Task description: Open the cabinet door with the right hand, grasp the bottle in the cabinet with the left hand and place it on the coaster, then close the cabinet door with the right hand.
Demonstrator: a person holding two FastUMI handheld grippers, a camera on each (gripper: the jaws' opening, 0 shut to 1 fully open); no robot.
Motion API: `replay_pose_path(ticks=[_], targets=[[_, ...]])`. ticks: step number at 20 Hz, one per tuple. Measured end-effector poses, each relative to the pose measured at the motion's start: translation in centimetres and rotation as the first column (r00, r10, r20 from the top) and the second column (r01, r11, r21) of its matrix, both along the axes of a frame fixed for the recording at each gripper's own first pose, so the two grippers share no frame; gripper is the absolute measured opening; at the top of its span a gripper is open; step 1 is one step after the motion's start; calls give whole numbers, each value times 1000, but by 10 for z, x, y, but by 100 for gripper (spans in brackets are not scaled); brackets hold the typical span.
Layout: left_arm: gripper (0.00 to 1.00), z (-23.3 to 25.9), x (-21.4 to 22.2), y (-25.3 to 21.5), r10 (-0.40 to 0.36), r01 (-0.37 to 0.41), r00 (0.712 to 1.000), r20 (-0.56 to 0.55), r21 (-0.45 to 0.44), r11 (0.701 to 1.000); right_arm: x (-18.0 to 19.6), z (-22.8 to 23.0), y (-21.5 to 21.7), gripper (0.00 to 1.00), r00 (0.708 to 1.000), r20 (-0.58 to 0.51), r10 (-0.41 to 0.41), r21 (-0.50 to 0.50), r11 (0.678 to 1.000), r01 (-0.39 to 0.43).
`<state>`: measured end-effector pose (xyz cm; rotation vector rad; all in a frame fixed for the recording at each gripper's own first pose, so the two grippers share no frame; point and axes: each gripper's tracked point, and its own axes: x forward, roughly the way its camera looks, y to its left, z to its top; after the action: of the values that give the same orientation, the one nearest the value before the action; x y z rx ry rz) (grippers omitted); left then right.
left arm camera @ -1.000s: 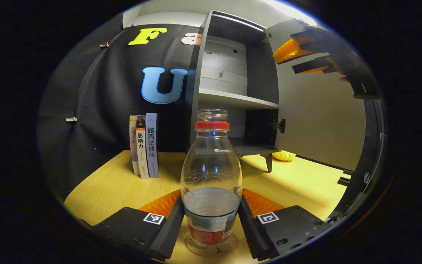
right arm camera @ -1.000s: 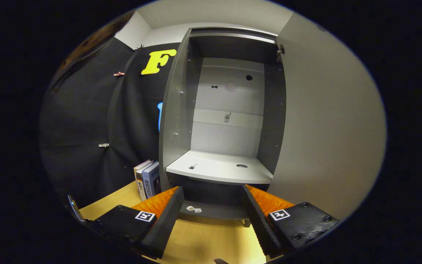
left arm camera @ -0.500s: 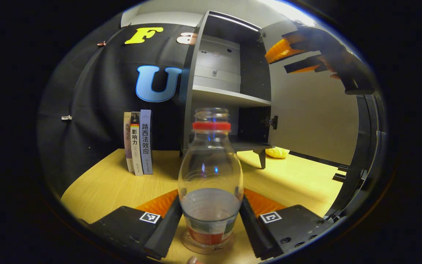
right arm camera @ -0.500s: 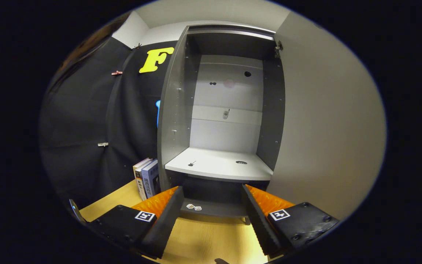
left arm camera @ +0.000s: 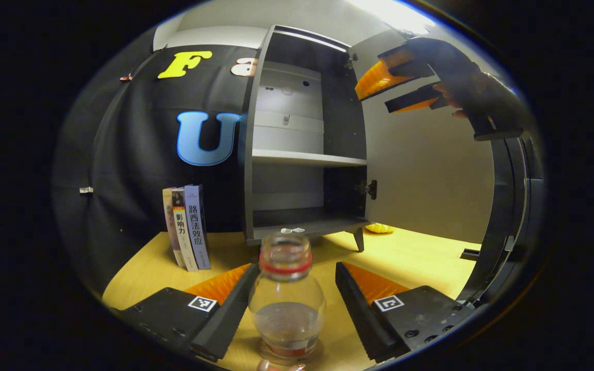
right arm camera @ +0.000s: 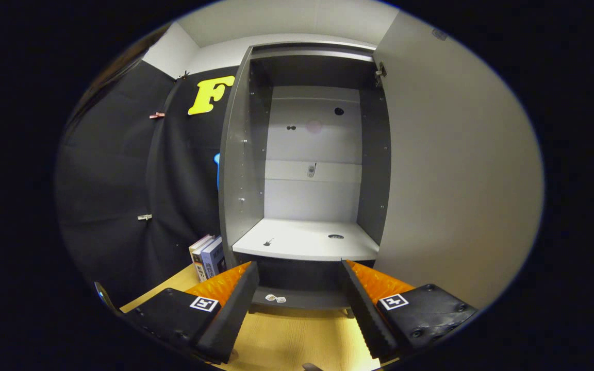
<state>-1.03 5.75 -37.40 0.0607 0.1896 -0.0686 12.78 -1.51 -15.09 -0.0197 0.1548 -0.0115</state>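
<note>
Your left claw [left arm camera: 286, 293] is spread open, the bottle [left arm camera: 286, 299] standing free between its fingers on the coaster [left arm camera: 291, 352], lower centre. Your right claw [right arm camera: 299, 304] gapes before the open cabinet [right arm camera: 312, 170].

Left gripper [left arm camera: 293, 304] now off bottle [left arm camera: 286, 304].

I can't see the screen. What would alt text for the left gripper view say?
A clear bottle with a red neck ring stands on a coaster on the wooden table, between the open fingers of the left gripper. Behind it are an open cabinet, three upright books, and the right gripper near the cabinet door.
</note>
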Motion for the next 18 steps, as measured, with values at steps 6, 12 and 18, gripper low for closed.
replay_pose_path(ticks=[6, 12, 18], targets=[[95, 94, 23, -9, -71, 72, 997, 26, -52, 996, -18, 56, -18, 97, 995, 84, -50, 11, 999, 49], [93, 210, 48, -38, -251, 259, 965, 69, -130, 957, -90, 102, -67, 99, 968, 146, -204, -38, 977, 211], [93, 246, 95, -54, -342, 347, 937, 65, -108, 931, -176, 127, -121, 94, 910, 178, -374, 6, 925, 380]])
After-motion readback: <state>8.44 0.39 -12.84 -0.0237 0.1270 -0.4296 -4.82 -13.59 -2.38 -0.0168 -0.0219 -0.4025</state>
